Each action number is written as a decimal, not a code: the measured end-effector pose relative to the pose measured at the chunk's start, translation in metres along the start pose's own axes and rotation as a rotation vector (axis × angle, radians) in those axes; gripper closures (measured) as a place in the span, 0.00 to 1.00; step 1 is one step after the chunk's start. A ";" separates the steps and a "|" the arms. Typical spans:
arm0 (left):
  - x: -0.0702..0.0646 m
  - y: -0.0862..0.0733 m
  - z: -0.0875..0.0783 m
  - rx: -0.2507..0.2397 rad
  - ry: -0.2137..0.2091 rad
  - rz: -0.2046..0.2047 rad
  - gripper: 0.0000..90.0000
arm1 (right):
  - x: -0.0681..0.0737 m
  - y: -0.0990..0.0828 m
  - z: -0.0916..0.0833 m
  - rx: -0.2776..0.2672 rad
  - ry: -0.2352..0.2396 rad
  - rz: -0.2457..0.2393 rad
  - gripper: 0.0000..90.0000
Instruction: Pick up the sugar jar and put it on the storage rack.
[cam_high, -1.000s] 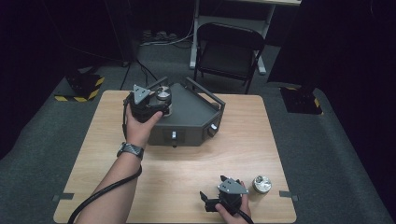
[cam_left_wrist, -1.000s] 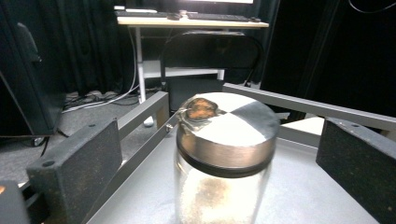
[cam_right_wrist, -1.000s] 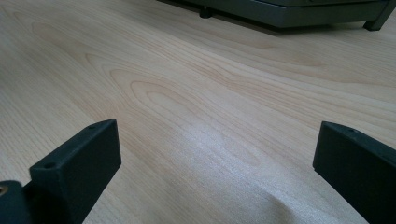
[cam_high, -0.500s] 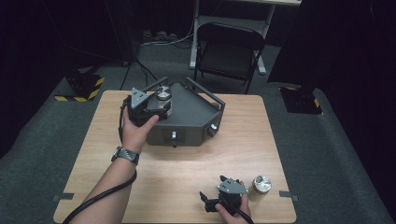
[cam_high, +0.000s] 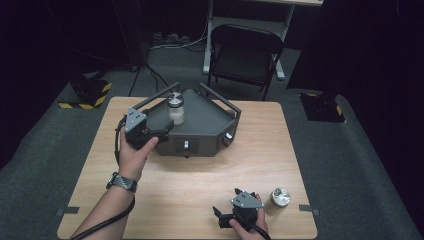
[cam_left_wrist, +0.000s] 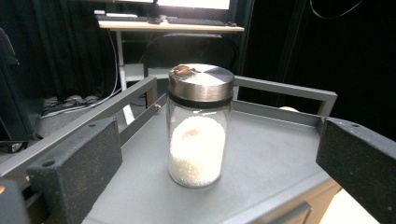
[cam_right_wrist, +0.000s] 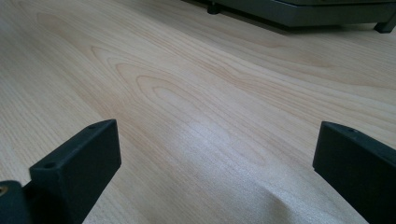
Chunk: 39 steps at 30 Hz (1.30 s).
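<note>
- The glass jar (cam_left_wrist: 200, 126) with a metal lid, part-filled with white granules, stands upright on the grey railed tray (cam_high: 210, 120), towards the tray's back left.
- The left claw (cam_high: 162, 132) sits at the tray's left front edge, jaws spread wide and holding nothing; the jar is ahead of the jaws, apart from both.
- The right claw (cam_high: 225, 217) rests low over the wooden counter (cam_high: 200, 185) near its front edge, jaws wide open and empty. A 2nd small jar (cam_high: 280, 198) stands just beside that hand.
- Risk, as I judge it: a careless sweep of the left claw could clip the jar and topple it, or knock it against the rail.
- The right hand could likewise bump the nearby jar and roll it off the counter.
</note>
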<state>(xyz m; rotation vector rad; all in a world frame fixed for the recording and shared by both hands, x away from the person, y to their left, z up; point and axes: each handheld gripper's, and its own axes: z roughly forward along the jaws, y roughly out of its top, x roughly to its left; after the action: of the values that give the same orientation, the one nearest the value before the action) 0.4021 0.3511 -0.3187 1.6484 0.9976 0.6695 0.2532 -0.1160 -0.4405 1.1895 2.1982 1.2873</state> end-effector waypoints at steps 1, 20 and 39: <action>0.000 -0.001 -0.003 -0.003 -0.004 0.001 0.01 | 0.000 0.000 0.000 0.000 -0.002 0.000 0.01; 0.000 -0.058 -0.079 0.001 -0.056 0.024 0.01 | 0.002 0.002 0.001 0.012 -0.003 -0.023 0.01; -0.006 -0.126 -0.125 0.165 -0.091 0.031 0.01 | 0.005 0.002 0.001 0.012 -0.011 -0.029 0.01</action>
<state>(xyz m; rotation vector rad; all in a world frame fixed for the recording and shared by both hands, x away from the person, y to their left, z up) 0.2610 0.4204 -0.4016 1.8250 0.9849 0.5386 0.2521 -0.1113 -0.4388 1.1626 2.2104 1.2552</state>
